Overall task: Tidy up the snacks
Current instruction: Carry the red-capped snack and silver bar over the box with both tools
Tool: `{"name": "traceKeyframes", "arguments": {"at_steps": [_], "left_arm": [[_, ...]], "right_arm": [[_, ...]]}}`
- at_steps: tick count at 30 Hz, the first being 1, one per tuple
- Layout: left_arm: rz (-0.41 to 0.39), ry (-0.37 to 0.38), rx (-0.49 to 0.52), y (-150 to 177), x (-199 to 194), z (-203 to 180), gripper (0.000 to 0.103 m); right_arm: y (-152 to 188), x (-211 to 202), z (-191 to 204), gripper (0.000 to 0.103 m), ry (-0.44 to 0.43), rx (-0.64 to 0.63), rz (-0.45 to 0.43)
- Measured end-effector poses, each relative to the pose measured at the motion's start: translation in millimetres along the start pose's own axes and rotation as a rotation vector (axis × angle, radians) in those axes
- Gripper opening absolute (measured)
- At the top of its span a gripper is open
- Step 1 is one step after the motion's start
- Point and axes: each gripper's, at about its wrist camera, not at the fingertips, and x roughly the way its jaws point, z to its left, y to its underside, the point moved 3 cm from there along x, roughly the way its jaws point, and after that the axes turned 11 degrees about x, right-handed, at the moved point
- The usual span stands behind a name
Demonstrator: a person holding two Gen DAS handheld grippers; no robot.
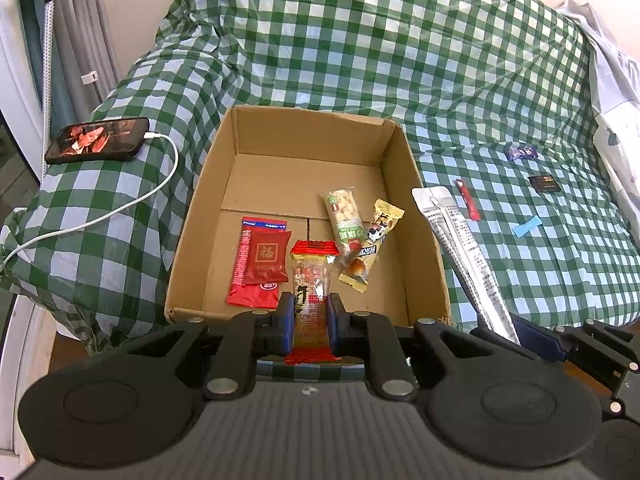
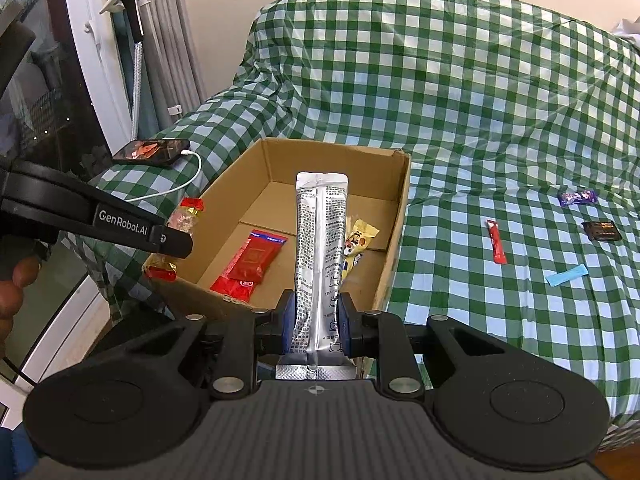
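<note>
Silver sachet point(image 2: 318, 280) clamped upright in right tool point(image 2: 316, 322).

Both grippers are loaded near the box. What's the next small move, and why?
Probably ease the left gripper forward over the cardboard box and release its clear red-edged snack: it sits at the near rim, and the right gripper holds a silver sachet.

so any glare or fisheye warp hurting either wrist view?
Left wrist: the clear red-ended snack packet in the left gripper glints, label partly washed out; corners vignetted. Right wrist: the silver foil sachet in the right gripper reflects yet stays legible; the checked cloth bows.
</note>
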Motion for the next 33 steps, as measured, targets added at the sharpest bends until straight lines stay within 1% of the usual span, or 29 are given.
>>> {"name": "traceKeyframes", "arguments": {"at_steps": [11,19,29,33], "left_arm": [[0.026,0.001,-0.010,-3,14,4,0.018],[0.056,-0.006,-0.015,-12,34,12,0.018],[0.119,-0.006,-0.029,-33,79,27,0.018],[0.147,-0.005,-0.029,-43,102,34,0.018]], "right_arm": [[-1,11,1,0.023,0.004,-0.011,0.032],[-7,27,-5,0.023,0.006,-0.002,0.062],[-16,72,10,0.023,-0.003,0.024,0.135],[-25,96,7,0.023,-0.005,0.028,0.155]]}}
